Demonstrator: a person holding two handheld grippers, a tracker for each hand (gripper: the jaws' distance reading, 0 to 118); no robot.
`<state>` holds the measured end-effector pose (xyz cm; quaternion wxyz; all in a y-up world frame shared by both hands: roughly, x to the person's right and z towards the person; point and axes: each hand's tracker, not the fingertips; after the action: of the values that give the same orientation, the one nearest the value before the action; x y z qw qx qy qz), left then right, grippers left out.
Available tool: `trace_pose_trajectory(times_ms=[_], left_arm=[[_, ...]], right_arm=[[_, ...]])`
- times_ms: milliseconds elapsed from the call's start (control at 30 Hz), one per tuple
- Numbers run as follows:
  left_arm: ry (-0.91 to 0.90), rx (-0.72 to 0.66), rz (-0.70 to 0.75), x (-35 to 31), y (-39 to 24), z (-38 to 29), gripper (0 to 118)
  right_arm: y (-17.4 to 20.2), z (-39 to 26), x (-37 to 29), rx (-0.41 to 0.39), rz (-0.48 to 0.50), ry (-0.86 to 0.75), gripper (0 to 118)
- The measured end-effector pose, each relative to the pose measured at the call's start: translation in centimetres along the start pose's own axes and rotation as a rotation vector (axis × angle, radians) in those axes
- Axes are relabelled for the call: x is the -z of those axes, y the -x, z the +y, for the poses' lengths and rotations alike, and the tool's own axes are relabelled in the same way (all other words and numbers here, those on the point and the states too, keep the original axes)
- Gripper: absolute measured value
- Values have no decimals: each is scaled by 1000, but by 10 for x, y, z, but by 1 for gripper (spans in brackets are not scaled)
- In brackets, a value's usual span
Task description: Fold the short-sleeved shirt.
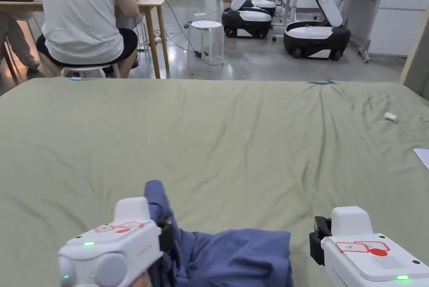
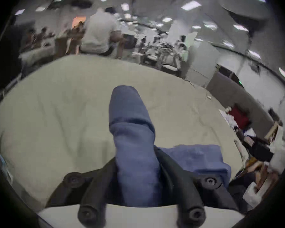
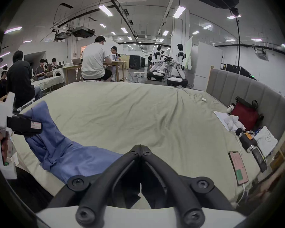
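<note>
left gripper (image 2: 136,165) jaws pinch blue shirt (image 1: 234,254); right gripper (image 3: 141,146) jaws together.

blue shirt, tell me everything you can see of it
The blue shirt looks like soft woven cloth, plain, with no print showing. Most of it lies bunched and creased at the near edge of the green bedsheet. One part, with a stitched hem like a sleeve, is lifted off the sheet and juts past the left gripper, whose jaws press on it from both sides. The right gripper, jaws closed on nothing, sits beside the shirt without touching it.
</note>
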<state>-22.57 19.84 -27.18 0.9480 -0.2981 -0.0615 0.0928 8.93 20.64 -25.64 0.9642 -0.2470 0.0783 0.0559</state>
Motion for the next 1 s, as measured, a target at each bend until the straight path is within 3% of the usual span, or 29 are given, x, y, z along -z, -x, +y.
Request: trace_pose_trajectory(times_ms=[300, 400, 467, 500, 533, 567, 733, 833, 900, 933, 1000], left_arm=[[120, 368, -51, 57, -150, -51, 11], [138, 421, -12, 74, -163, -70, 11], [130, 427, -18, 69, -162, -69, 32], [131, 435, -33, 65, -161, -66, 55], [141, 438, -56, 59, -162, -62, 87], [129, 426, -56, 50, -158, -58, 99], [29, 210, -165, 1, -126, -20, 99], [37, 136, -115, 7, -102, -13, 99], [40, 134, -75, 20, -98, -16, 91], [63, 132, -86, 27, -99, -19, 66], [126, 102, -165, 40, -114, -31, 0]], right_arm=[[-50, -30, -12, 41, -43, 18, 0], [-59, -34, -16, 53, -50, 18, 0], [-60, -35, -21, 56, -45, 18, 0], [-62, -36, -21, 58, -42, 19, 0], [-63, -37, -21, 66, -35, 20, 0], [-64, -37, -22, 80, -17, 18, 0], [-61, -29, -17, 54, 15, 28, 0], [-57, -26, -14, 51, 39, 37, 0], [-51, -22, -15, 45, 48, 42, 0], [-49, -22, -14, 42, 52, 45, 0], [-47, -23, -10, 42, 64, 59, 0]])
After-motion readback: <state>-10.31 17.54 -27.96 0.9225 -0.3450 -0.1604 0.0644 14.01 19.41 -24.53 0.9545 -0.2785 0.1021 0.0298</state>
